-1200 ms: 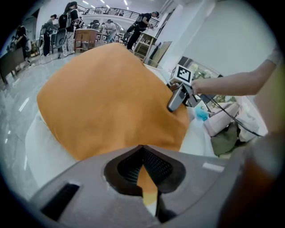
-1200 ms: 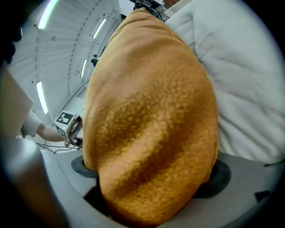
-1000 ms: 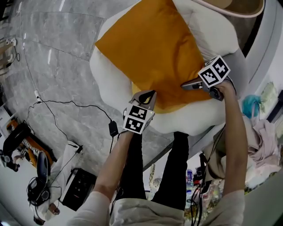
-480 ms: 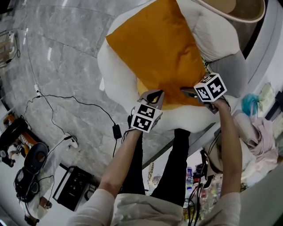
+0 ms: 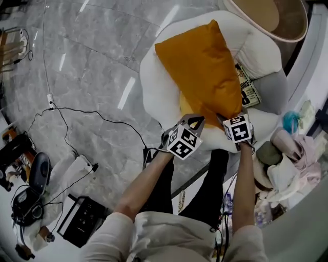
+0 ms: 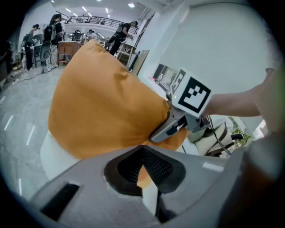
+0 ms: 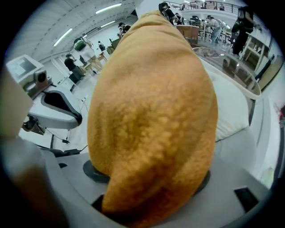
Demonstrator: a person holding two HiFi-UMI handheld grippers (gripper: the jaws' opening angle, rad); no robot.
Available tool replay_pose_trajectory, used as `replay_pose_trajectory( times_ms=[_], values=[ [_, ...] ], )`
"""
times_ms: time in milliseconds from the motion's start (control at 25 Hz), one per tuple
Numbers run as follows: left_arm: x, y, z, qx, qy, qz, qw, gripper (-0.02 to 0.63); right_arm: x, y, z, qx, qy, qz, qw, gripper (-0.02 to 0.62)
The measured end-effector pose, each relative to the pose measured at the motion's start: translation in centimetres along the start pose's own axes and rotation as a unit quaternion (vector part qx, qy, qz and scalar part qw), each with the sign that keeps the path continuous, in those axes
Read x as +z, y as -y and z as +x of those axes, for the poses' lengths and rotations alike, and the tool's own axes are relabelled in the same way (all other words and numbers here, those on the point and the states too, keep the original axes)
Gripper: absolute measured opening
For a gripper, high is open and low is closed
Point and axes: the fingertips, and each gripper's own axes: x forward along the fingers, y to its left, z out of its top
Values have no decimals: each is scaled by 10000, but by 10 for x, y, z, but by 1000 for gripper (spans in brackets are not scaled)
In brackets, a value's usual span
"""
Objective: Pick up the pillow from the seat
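An orange pillow [image 5: 202, 69] stands tilted above the white round seat [image 5: 154, 89], its near edge raised. My left gripper [image 5: 193, 122] is shut on the pillow's near left corner; in the left gripper view a fold of orange cloth [image 6: 102, 111] is pinched at that gripper [image 6: 142, 151]. My right gripper [image 5: 224, 120] holds the near right edge. Its jaws have just been closing, and the pillow [image 7: 151, 111] bulges between them, filling that gripper [image 7: 149, 182]. Each gripper shows in the other's view: right gripper [image 6: 178, 118], left gripper [image 7: 49, 107].
A white back cushion [image 5: 261, 48] and a printed magazine [image 5: 247, 89] lie on the seat behind the pillow. A round wooden table [image 5: 277, 15] stands beyond. Cables [image 5: 92, 120] and a black box [image 5: 82, 220] lie on the marble floor at left. Clutter sits at right.
The pillow's near edge has come up off the seat and the pillow now stands steeper. Both grippers have risen and drawn closer together with it.
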Motion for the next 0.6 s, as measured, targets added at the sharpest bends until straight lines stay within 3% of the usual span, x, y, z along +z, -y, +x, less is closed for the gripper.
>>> replay_pose_trajectory(
  times_ms=[160, 400, 600],
  values=[
    [-12, -15, -49, 111, -20, 78, 9999, 9, 6, -44, -15, -566, 147, -63, 9983, 343],
    [-21, -40, -100, 327, 76, -86, 9994, 9, 12, -71, -34, -1310, 341, 25, 9908, 325],
    [-18, -42, -132, 318, 94, -91, 9994, 9, 19, -89, -56, -1535, 462, 321, 9865, 313]
  ],
)
